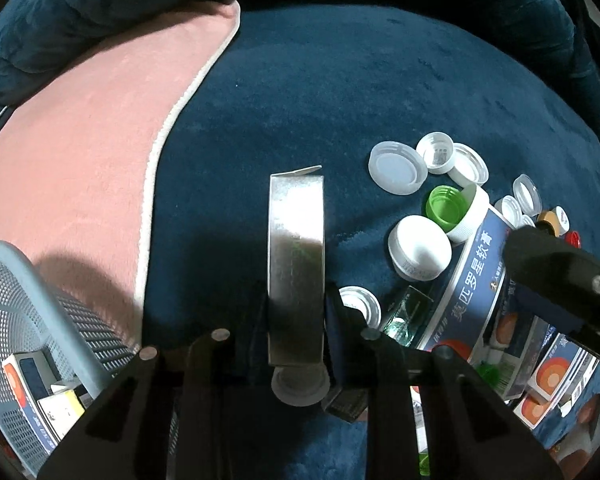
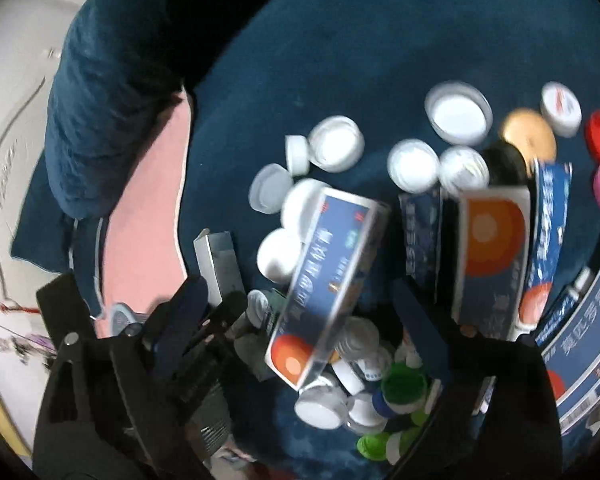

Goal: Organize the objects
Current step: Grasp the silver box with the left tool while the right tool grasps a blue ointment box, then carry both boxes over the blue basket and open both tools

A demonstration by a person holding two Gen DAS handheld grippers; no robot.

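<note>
My left gripper (image 1: 296,312) points steeply down and is shut on a long silver box (image 1: 296,248), whose open flap end faces away from me. The same silver box (image 2: 216,264) shows at the left of the right wrist view. My right gripper (image 2: 300,320) stands wide open over a heap of bottle caps (image 2: 340,396). A blue and orange medicine box (image 2: 324,280) lies tilted and blurred between its fingers, and neither pad touches it. One of the right gripper's fingers (image 1: 560,276) reaches in from the right over the medicine boxes (image 1: 476,280).
A grey mesh basket (image 1: 28,300) at the lower left holds a few boxes. Loose white caps (image 1: 396,168), a green cap (image 1: 444,208) and more blue boxes (image 2: 492,256) lie on the dark blue plush surface (image 1: 340,80). A pink cloth (image 1: 80,140) covers the left side.
</note>
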